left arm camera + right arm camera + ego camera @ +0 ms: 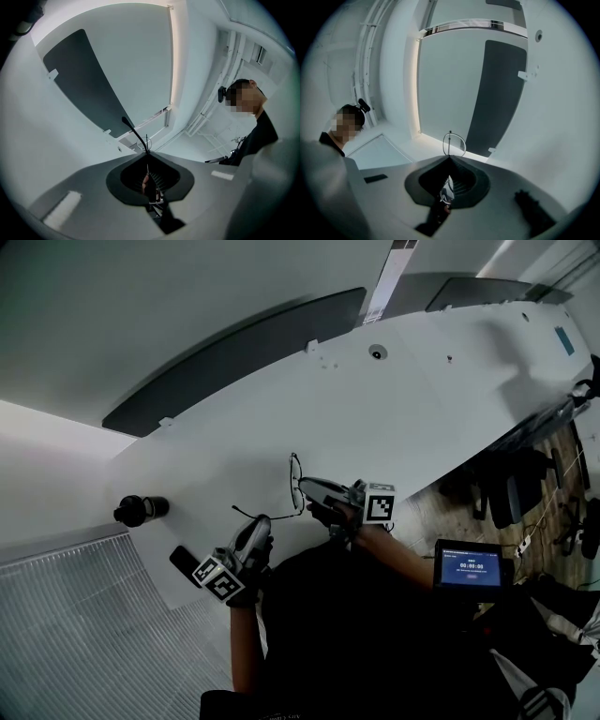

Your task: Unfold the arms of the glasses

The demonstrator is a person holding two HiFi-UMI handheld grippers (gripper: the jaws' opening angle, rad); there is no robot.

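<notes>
grey left gripper (pixel 146 154) found clenched on the thin black arm (pixel 134 132) of the glasses (pixel 296 482), pads pressed together, curved arm tip projecting past the jaws. observed right gripper (pixel 450 157) likewise clamped on the frame edge, one wire-rimmed lens (pixel 454 143) standing upright just beyond it. noted glasses held between both grippers over the white table (pixel 403 409), near its edge by the person. recorded black cylindrical object (pixel 141 510) well apart to the left, lit tablet (pixel 472 565) off to the right.
</notes>
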